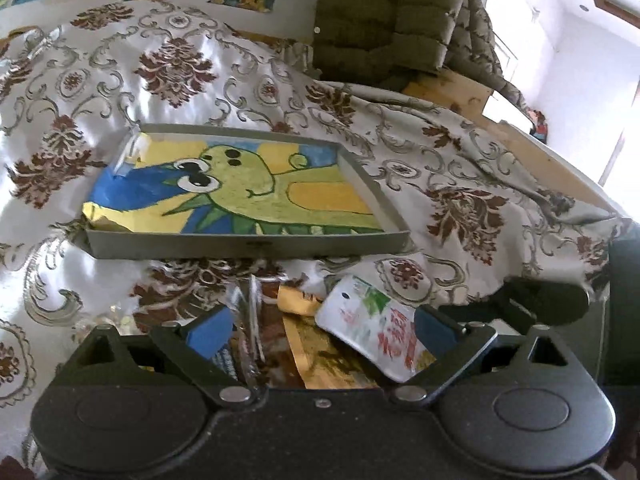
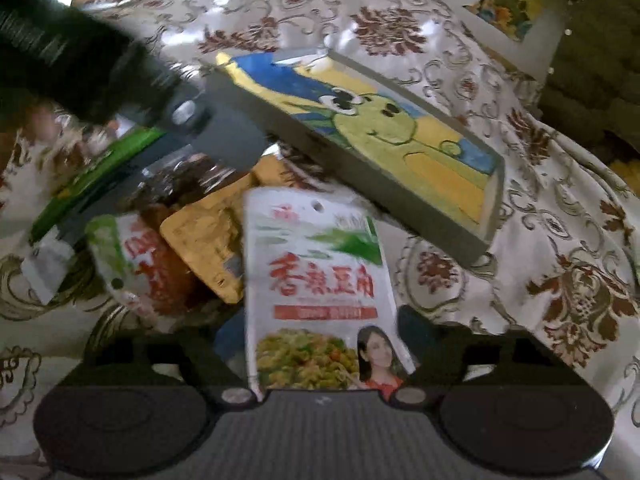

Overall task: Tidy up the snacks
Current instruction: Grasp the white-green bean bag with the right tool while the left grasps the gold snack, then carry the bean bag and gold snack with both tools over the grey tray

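Floral-cloth desk (image 1: pixel 180 60) fills both views, grey tray (image 1: pixel 248 244) w/ dino drawing mid-frame. Snack pile sits just below it. Right gripper (image 2: pixel 324 344) fingers straddle the white pouch (image 2: pixel 320 280), can't tell if pinching yet. Left gripper (image 1: pixel 320 336) spread over pile. Risk imo: slick foil slips out.

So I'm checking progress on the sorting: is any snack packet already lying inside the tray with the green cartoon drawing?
No. The tray shows only its painted bottom, and the snack packets all lie outside it on the patterned cloth.

floral tablecloth (image 1: pixel 180 68), olive puffer jacket (image 1: pixel 384 16)
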Tool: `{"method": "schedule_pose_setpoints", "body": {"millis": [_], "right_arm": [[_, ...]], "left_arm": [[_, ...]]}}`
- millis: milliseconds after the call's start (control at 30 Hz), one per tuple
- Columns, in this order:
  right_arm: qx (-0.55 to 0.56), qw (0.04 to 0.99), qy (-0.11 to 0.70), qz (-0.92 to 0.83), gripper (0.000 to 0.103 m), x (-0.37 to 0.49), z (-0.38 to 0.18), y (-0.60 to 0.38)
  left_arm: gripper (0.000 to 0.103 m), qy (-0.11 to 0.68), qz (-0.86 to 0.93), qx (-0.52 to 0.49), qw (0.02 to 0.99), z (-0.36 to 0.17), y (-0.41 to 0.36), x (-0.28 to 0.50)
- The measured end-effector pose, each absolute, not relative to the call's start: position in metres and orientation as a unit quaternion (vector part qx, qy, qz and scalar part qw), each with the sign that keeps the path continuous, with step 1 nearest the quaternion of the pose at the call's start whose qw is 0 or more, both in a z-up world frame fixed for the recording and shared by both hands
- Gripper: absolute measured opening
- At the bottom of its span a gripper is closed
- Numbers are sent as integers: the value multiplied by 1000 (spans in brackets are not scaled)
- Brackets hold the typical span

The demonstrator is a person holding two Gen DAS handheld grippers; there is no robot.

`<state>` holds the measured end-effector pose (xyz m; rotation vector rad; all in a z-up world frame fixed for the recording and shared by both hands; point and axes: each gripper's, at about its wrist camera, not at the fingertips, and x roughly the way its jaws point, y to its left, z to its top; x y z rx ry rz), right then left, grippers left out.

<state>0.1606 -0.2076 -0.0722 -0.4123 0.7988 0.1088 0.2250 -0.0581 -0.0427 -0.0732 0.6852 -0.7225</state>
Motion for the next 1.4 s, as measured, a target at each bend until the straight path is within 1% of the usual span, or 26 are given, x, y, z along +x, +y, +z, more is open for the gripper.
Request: {"method": "schedule_pose_setpoints", "body": {"millis": [33,100,133,233,267,433,500,533,567,600,667,733,900,1033,1100,1200,1300,1400], "right_arm": [[-187,902,386,52,78,161,-69,-212],[-165,906,387,50,72,162,-62,-222],[-151,908,387,47,67,163,-58,-227],[-104,915,386,47,63,165,-46,-243],[-92,917,384,47,60,164,-43,-248],[-59,925,373,33,56,165,-31,-264],[-58,927,370,26,56,165,-31,-266],[-62,926,371,21,50,165,-32,-265],[-71,925,373,9,37,166,-33,-265],[-75,924,374,0,31,167,-34,-266],[-60,922,383,-5,30,171,-37,-273],[-36,918,394,-3,27,174,-40,-279],[-38,920,391,12,26,180,-44,-278],[-35,920,390,22,26,186,-50,-276],[-31,919,393,25,21,188,-53,-276],[-29,920,390,22,17,187,-53,-277],[-12,920,391,19,14,188,-52,-282],[-7,920,392,17,14,189,-51,-284]], "left_arm": [[98,330,-350,-34,876,-43,-59,225],[94,337,-351,-32,873,-46,-60,225],[91,342,-352,-31,871,-47,-61,226],[85,360,-358,-44,860,-53,-64,232],[83,366,-359,-50,857,-56,-65,235],[76,397,-358,-71,842,-72,-83,255],[71,404,-352,-73,841,-78,-89,260],[65,406,-348,-72,842,-79,-92,262],[57,406,-345,-65,844,-80,-95,263],[53,405,-343,-56,846,-80,-98,263],[42,402,-342,-40,849,-79,-101,261],[37,400,-344,-36,848,-78,-101,260],[32,404,-357,-53,840,-77,-100,257],[32,400,-380,-70,831,-78,-101,253],[32,404,-389,-79,824,-80,-102,253],[32,420,-408,-97,805,-85,-102,253],[32,432,-416,-87,796,-91,-108,251],[32,431,-412,-77,799,-94,-114,250]]}}
